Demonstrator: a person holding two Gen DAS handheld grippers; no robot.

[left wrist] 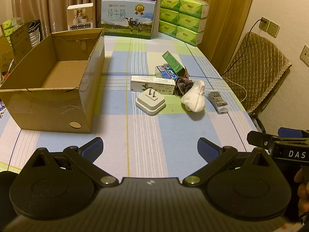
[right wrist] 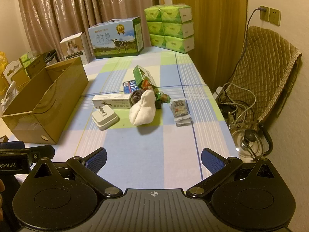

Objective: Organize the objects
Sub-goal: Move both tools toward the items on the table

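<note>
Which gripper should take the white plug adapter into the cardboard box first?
Left, probably. The left gripper is open, and the white plug adapter and the cardboard box sit on its side; the right gripper faces the white sock.

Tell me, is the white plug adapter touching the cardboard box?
Apart. The left wrist view shows bare tablecloth between the white plug adapter and the cardboard box.

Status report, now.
Left gripper and right gripper open, empty. Cardboard box empty. Plug, sock, cartons loose on table. Nothing blocking.
</note>
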